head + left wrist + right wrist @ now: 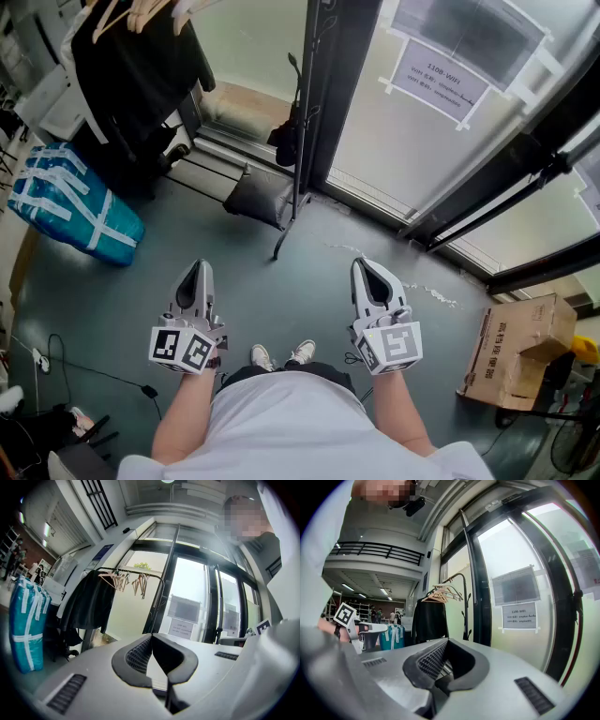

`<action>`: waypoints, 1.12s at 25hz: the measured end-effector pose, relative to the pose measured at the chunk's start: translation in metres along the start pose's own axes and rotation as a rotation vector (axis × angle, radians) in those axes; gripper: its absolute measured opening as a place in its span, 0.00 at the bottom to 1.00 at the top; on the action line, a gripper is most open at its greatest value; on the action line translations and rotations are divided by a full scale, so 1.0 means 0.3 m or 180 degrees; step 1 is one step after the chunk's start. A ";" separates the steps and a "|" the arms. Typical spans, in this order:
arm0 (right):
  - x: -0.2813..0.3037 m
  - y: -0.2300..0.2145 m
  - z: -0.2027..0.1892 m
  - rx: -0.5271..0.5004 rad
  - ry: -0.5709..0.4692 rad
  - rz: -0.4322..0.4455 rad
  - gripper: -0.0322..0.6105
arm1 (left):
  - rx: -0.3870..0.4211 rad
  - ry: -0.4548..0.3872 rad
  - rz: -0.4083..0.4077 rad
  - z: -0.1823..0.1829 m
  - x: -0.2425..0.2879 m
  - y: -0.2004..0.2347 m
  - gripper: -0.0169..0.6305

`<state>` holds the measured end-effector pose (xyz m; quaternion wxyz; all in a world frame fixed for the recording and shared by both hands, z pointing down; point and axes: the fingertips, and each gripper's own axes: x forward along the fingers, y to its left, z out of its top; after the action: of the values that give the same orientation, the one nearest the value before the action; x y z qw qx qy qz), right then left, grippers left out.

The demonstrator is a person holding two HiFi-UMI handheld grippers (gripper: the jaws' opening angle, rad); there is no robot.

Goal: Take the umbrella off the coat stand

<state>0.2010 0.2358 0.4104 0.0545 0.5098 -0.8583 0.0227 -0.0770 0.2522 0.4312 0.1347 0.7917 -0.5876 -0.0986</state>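
Grippers shut and empty, umbrella hanging on the stand

Grippers sit side by side at the person's waist, both pointing roughly level toward the doorway. The left gripper [200, 267] has its jaws pressed together at the tips with nothing between them, and its own view [151, 637] shows the same. The right gripper [362, 266] is closed just as tightly and carries nothing [446, 641].

The umbrella [285, 141], black and folded short, hangs against the thin dark pole of the coat stand [299, 178]. It is well ahead of both grippers and apart from them. The stand's legs splay on the grey floor [169, 258], right beside the frame of the glass door [394, 141]. A grey bag [255, 197] lies at the foot of the stand, on its left. A paper notice [441, 80] is taped to the glass.

To the left of the stand, a clothes rail [133, 570] holds a black coat [131, 84] and several wooden hangers [126, 581]. A blue bag [70, 202] with white straps sits on the floor below the coat. A cardboard box [516, 361] stands at the far right, its flaps open. The person's shoes [281, 355] show between the two grippers.
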 end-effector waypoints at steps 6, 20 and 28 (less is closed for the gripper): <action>0.005 -0.024 0.002 -0.0010 -0.0003 0.0007 0.08 | 0.0009 -0.0022 0.0006 0.005 0.021 -0.020 0.06; -0.032 -0.101 -0.030 0.0065 -0.0061 0.0025 0.08 | 0.0023 0.0064 -0.0034 -0.054 0.092 -0.096 0.06; -0.033 -0.143 -0.098 0.0234 0.0029 -0.0032 0.08 | 0.0102 0.0077 -0.0007 -0.047 0.117 -0.081 0.06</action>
<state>0.2456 0.2267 0.4378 0.0396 0.5156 -0.8541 0.0563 -0.0405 0.2267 0.4366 0.1290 0.7956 -0.5865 -0.0797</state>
